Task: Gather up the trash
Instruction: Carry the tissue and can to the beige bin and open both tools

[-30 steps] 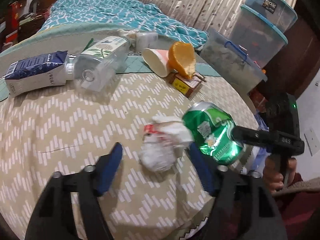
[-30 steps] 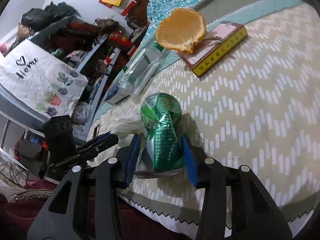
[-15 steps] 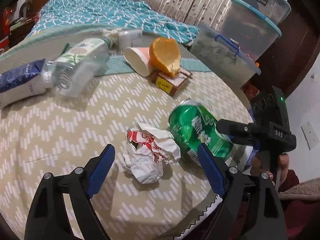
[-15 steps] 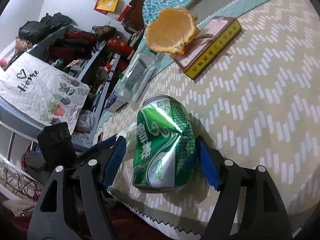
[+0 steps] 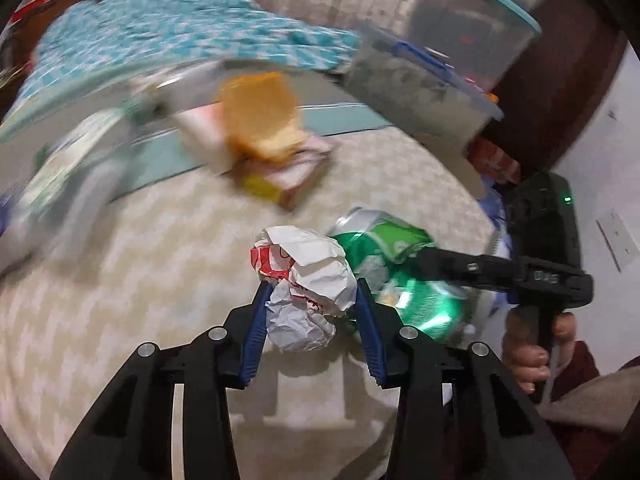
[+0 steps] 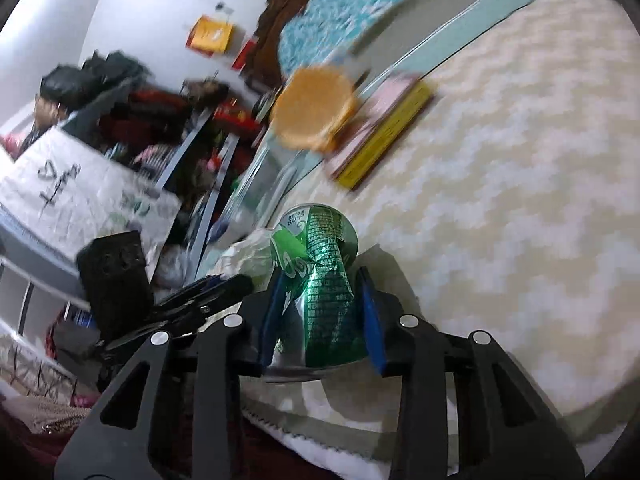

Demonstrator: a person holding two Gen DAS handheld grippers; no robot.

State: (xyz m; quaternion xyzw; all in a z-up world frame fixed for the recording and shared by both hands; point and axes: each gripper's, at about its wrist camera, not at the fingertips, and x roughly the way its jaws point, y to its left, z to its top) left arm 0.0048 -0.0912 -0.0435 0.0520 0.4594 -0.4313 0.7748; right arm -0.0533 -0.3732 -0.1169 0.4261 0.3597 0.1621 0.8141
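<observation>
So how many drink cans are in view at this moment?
1. A dented green can lies at the table's near edge between the right tongs, beside the crumpled paper wrapper. The far clutter is blurred, so another could be hidden.

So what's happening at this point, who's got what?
A person is clearing trash off a patterned table with a handheld gripper in each hand. The left gripper has its jaws closing around a crumpled paper wrapper, with the blue pads against its sides. The right gripper is closing on a dented green can right beside it, near the table edge. An orange peel on a flat box and other items further back are blurred and untouched.
</observation>
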